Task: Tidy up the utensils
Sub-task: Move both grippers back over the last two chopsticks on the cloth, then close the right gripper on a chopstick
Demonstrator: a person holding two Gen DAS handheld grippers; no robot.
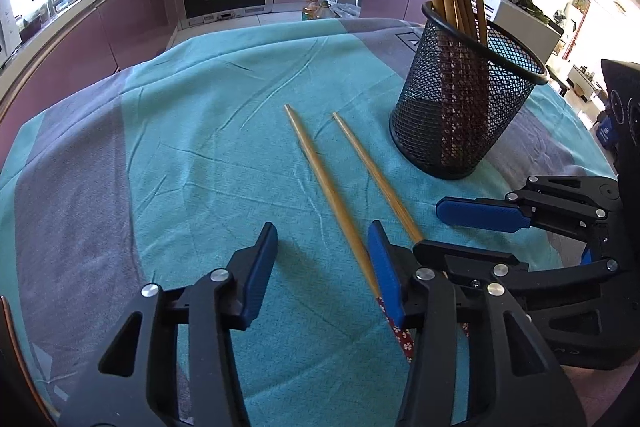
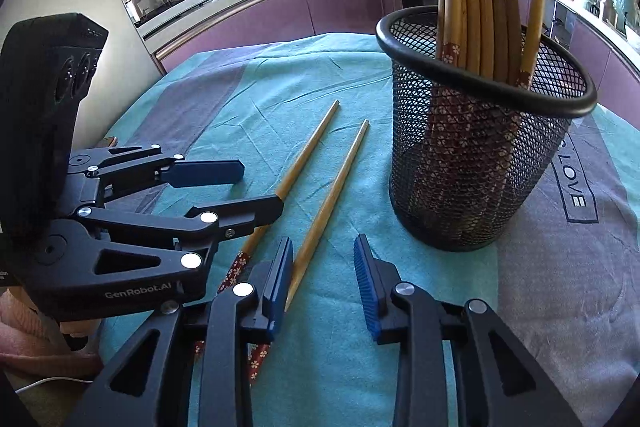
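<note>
Bamboo chopsticks are the things to organize here: two of them lie side by side on the teal cloth [image 1: 208,155] of the tabletop, while several others already stand in the black mesh cup [image 2: 472,179].

To do this step well, I think each gripper should take only one chopstick, close on the thick decorated end, and lift it straight before tilting it over the rim of the cup. Closing slowly would help, because a round stick can roll away on the wrinkled cloth, and the two grippers are very near each other.

The left gripper [image 1: 324,271] has its jaws spread and nothing is between them. The left chopstick [image 1: 328,187] runs under the inner side of its right finger [image 1: 386,271], so the stick is just beside the gap, not inside it. The red patterned end shows below that finger.

The right gripper [image 2: 322,287] also stands apart, with only cloth between the pads. The right chopstick [image 2: 332,195] passes just at the outer side of its left finger [image 2: 278,287], and I cannot tell if it touches. The cup stands near, further away and to the right of both grippers.
</note>
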